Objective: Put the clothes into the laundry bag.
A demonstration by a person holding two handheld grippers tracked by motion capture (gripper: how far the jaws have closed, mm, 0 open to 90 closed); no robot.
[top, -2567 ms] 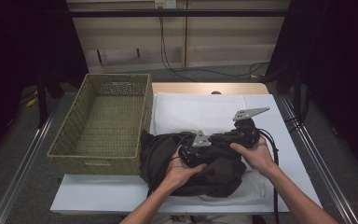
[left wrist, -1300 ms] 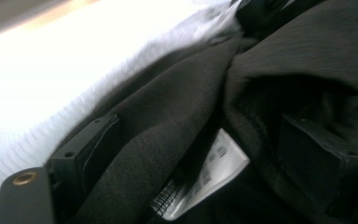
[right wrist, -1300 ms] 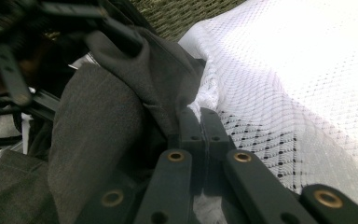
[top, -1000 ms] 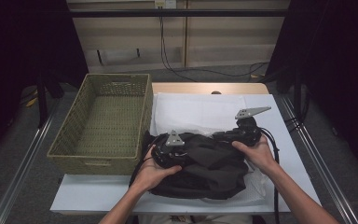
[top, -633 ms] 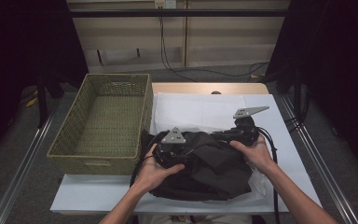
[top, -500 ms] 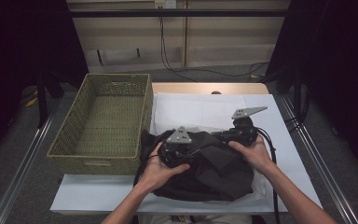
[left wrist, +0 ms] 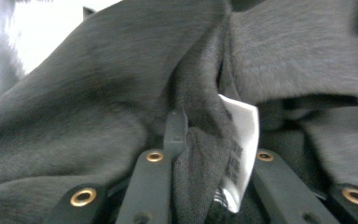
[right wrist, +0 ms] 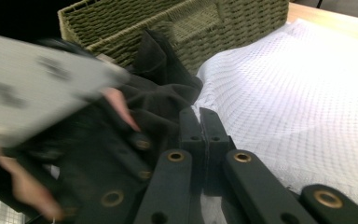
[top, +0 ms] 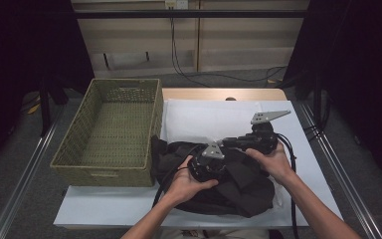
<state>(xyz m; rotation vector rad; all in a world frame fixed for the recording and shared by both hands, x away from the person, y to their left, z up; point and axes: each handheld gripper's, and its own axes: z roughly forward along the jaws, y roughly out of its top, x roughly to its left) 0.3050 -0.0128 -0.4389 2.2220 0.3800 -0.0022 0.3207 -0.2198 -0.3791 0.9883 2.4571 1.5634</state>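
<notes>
From above, both grippers sit on the dark garment (top: pixel 229 184), the left gripper (top: pixel 205 168) beside the right gripper (top: pixel 238 143); a basket (top: pixel 107 172) stands to their left.

Left gripper view: its jaws have just been closing and clamp a fold with a white label (left wrist: pixel 238 140).

Right gripper view: its jaws are together at the garment's edge, on white cloth (right wrist: pixel 298 93).

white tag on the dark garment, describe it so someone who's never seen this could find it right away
Start at the white padded table cover, right of the olive woven basket. On it lies a crumpled dark grey fleece garment. In the left gripper view, a small white printed label sticks out of a fold between the left gripper jaws, the only white item on the dark fabric.
</notes>
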